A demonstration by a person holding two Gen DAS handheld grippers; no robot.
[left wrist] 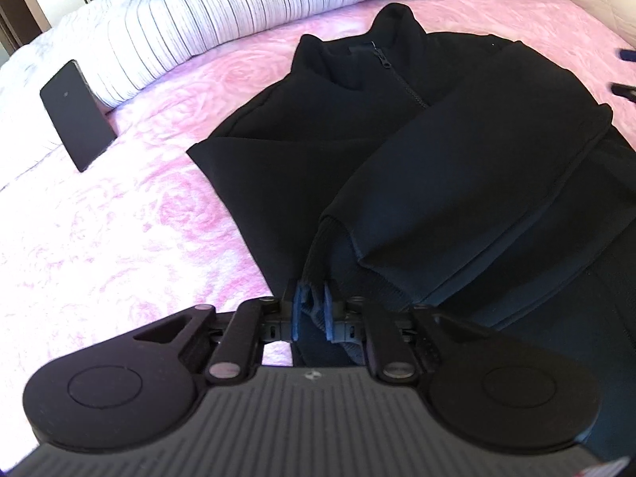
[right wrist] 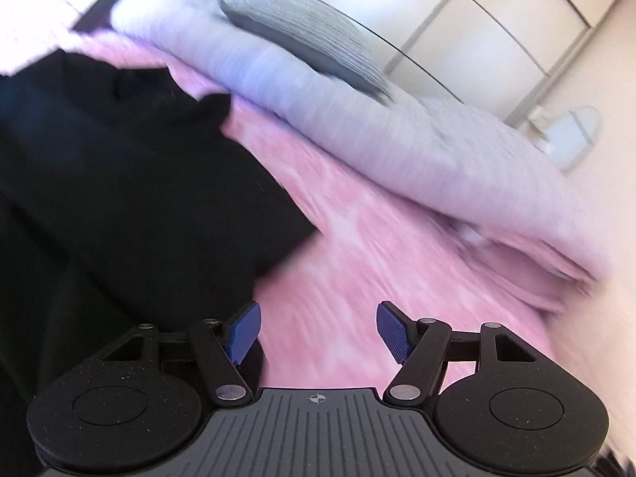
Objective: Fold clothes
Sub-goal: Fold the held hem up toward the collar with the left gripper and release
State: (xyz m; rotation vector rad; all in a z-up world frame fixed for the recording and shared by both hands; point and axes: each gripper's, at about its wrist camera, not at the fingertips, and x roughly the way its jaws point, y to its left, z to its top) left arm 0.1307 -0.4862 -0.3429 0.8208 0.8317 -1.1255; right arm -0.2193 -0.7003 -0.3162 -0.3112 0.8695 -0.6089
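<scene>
Left wrist view: a black zip jacket (left wrist: 397, 139) is seen spread on a pink bedspread (left wrist: 139, 218), collar toward the striped pillow (left wrist: 222, 8), zip closed at the neck. One sleeve (left wrist: 477, 183) is laid diagonally across the front, so the fold is judged to be partly done. The left gripper (left wrist: 312, 312) is nearly pressed together, and the ribbed cuff (left wrist: 318, 254) of a sleeve is pinched between its blue pads (left wrist: 299, 310). A dark phone (left wrist: 75, 115) is noted at the left, leaning at the pillow's edge, well apart from the jacket. Right wrist view: the picture is smeared by motion. The right gripper (right wrist: 318, 334) is spread wide, with nothing between its pads (right wrist: 391, 332); only bedspread (right wrist: 357, 238) is seen beyond them. The jacket (right wrist: 119, 198) fills the left of the frame, its edge just beside the left pad. A grey cushion (right wrist: 302, 39) is seen on the pale pillows (right wrist: 397, 139), with wardrobe doors (right wrist: 457, 20) behind. Risks, as judged: the cuff is held only by a thin ribbed edge, so it may slip out if pulled hard or sideways. If the cuff is dragged rather than lifted, the sleeve already laid over could be drawn off line and the front rucked. With the right gripper empty, the body is not held down and may be shifted on the smooth bedspread.
</scene>
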